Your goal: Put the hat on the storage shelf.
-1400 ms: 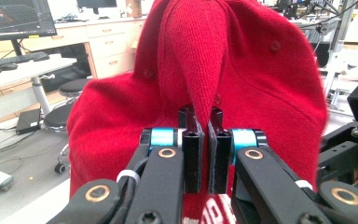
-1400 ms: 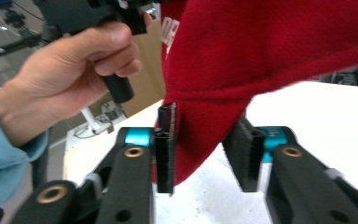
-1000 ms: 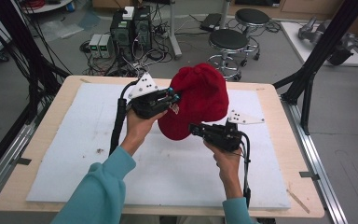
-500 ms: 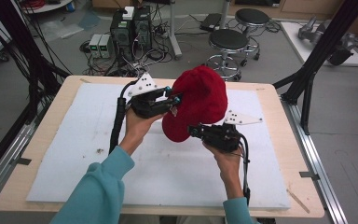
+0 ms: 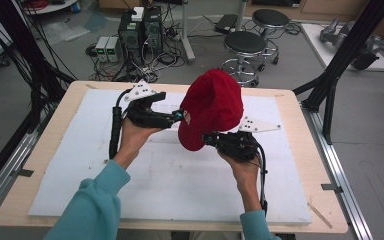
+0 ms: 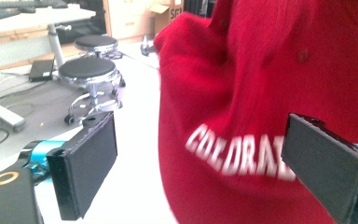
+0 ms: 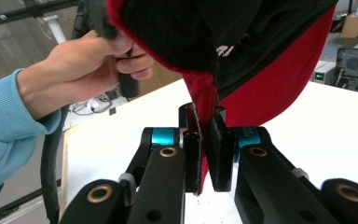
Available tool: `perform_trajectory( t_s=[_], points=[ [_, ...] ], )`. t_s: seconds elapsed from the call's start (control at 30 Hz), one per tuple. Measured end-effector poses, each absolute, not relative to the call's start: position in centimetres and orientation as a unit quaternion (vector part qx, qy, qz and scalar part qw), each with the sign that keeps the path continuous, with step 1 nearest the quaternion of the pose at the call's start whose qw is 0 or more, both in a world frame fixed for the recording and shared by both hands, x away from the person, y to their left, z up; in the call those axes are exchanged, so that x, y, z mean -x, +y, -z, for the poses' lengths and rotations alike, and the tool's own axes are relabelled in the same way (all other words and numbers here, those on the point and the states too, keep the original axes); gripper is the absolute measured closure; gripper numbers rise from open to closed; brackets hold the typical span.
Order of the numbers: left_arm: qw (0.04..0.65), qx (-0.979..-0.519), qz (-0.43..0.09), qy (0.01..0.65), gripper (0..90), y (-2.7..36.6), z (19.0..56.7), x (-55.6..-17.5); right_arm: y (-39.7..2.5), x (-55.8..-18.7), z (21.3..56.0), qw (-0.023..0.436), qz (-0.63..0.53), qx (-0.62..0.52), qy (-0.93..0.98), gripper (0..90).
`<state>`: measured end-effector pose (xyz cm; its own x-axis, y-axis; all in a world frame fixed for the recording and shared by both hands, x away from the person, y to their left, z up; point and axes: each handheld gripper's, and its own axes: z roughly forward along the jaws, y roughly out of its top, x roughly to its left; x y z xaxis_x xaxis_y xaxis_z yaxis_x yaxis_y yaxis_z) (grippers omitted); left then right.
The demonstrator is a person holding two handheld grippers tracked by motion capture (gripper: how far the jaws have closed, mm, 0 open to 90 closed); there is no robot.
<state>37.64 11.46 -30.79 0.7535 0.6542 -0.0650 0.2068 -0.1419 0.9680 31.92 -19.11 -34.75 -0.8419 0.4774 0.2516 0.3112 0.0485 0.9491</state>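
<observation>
A red cap (image 5: 212, 102) with white "COLORADO" lettering (image 6: 242, 154) is held up above the white table mat (image 5: 170, 190). My right gripper (image 5: 211, 139) is shut on the cap's lower edge, and red fabric is pinched between its pads (image 7: 204, 149). The cap (image 7: 270, 88) hangs above that grip, its dark inside showing. My left gripper (image 5: 179, 116) is at the cap's left side, level with the lettering. It is open (image 6: 205, 163), its jaws standing wide apart with the cap's lettered side just ahead of them.
The wooden table (image 5: 300, 125) carries the mat. Two black stools (image 5: 247, 45) and computer boxes with cables (image 5: 140, 30) stand on the floor beyond the far edge. A black frame post (image 5: 330, 85) rises at the right.
The cap has turned more upright and looks narrower. The left gripper has dropped slightly at the cap's left side. The right gripper has barely moved.
</observation>
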Motion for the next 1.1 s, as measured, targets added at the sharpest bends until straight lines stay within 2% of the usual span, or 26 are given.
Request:
perform_trajectory(
  t_s=[0.37,0.77,1.1],
  points=[
    [0.554,-0.742,-0.212,0.311,11.0,18.6,32.7,-35.9,-19.1,-32.3,34.1,0.087,-0.624,-0.284,0.723,85.9],
    [0.496,-0.76,-0.237,0.347,11.4,27.4,37.6,-33.2,-19.0,-33.4,32.7,0.129,-0.607,-0.296,0.726,85.9],
    [0.506,-0.741,-0.244,0.368,11.7,30.8,41.7,-30.4,-18.7,-35.2,32.3,0.155,-0.59,-0.311,0.728,85.9]
  ],
)
